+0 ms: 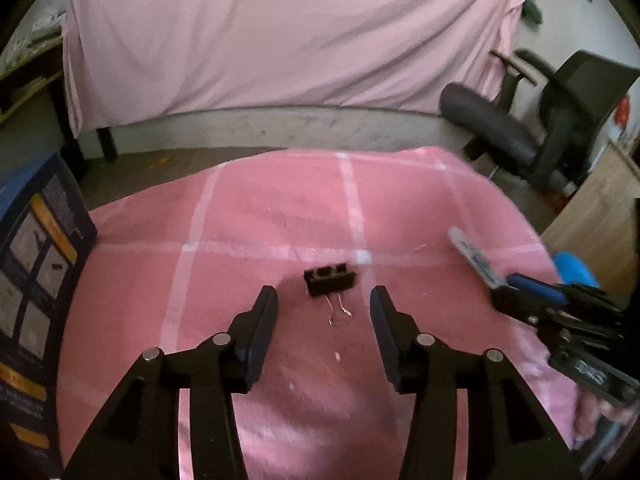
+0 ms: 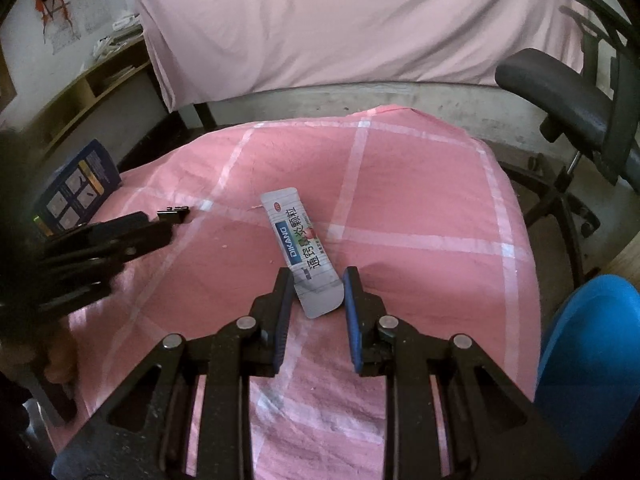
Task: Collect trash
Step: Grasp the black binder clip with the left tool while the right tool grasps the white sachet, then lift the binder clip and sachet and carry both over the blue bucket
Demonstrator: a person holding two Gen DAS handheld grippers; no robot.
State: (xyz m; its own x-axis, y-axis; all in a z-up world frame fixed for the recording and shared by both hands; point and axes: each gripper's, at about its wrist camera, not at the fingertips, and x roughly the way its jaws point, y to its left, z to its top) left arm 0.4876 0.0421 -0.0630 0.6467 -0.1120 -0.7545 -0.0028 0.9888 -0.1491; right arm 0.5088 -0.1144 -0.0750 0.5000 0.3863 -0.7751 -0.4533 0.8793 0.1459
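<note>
Left tool (image 1: 323, 300) and right tool (image 2: 316, 280), black linkage arms, silver pivot pins, blue finger pads (image 2: 351, 300)

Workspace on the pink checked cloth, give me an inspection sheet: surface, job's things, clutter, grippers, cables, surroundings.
Surface: pink checked cloth, wrinkled, with small white crumbs.
Job's things: sachet held by its near end; black binder clip lying loose on the cloth.
Clutter: dark printed box at the left edge.
Grippers: left gripper open, just short of the clip; right gripper shut on the sachet.
Cables: nothing seen.
Surroundings: pink sheet hung behind, office chair, blue bin at right.
</note>
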